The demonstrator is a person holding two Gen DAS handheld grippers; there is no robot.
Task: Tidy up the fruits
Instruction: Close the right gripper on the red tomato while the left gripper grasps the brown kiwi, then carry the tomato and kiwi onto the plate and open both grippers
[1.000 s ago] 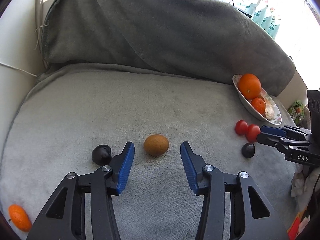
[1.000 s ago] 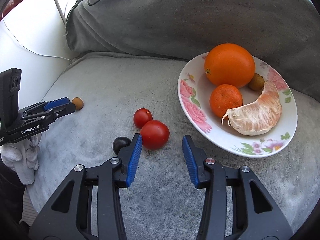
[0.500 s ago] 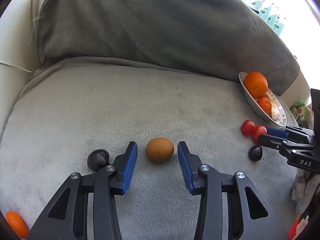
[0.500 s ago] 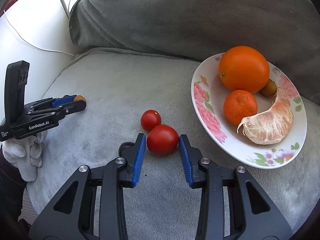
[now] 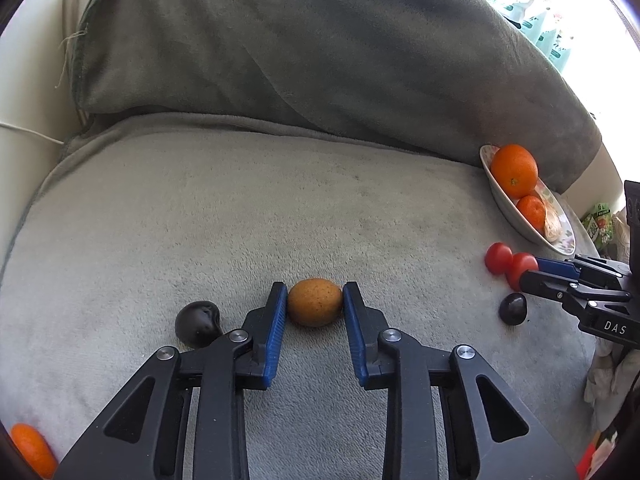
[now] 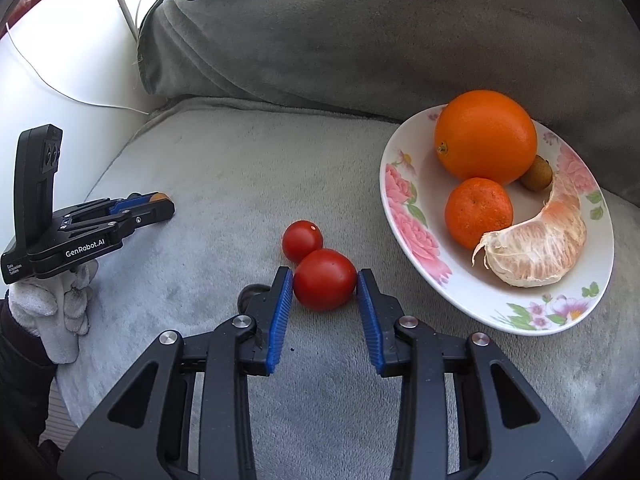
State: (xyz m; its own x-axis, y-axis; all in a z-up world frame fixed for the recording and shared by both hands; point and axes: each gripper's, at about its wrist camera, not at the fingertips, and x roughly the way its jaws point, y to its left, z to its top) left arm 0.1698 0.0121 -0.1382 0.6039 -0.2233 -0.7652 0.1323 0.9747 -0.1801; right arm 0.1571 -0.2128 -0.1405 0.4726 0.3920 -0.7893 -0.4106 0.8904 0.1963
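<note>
My left gripper (image 5: 315,300) is closing on a brown kiwi (image 5: 315,308) that lies on the grey cushion; both blue pads touch its sides. My right gripper (image 6: 325,280) is shut on the larger red tomato (image 6: 325,284), pads against both sides. A smaller tomato (image 6: 301,240) touches it from behind. To the right stands a flowered plate (image 6: 404,208) with a big orange (image 6: 485,136), a mandarin (image 6: 478,212), a peeled citrus segment (image 6: 536,248) and a small kiwi (image 6: 538,174). Both held fruits rest on the cushion.
A dark round fruit (image 5: 198,322) lies just left of my left gripper, another (image 5: 513,309) beside the tomatoes. A small orange fruit (image 5: 32,450) sits at the near left edge. The grey backrest (image 5: 320,60) rises behind. A gloved hand (image 6: 60,308) holds the left gripper.
Both grippers slid forward around their fruit and narrowed. The left pads now touch the kiwi, and the right pads touch the larger tomato.
</note>
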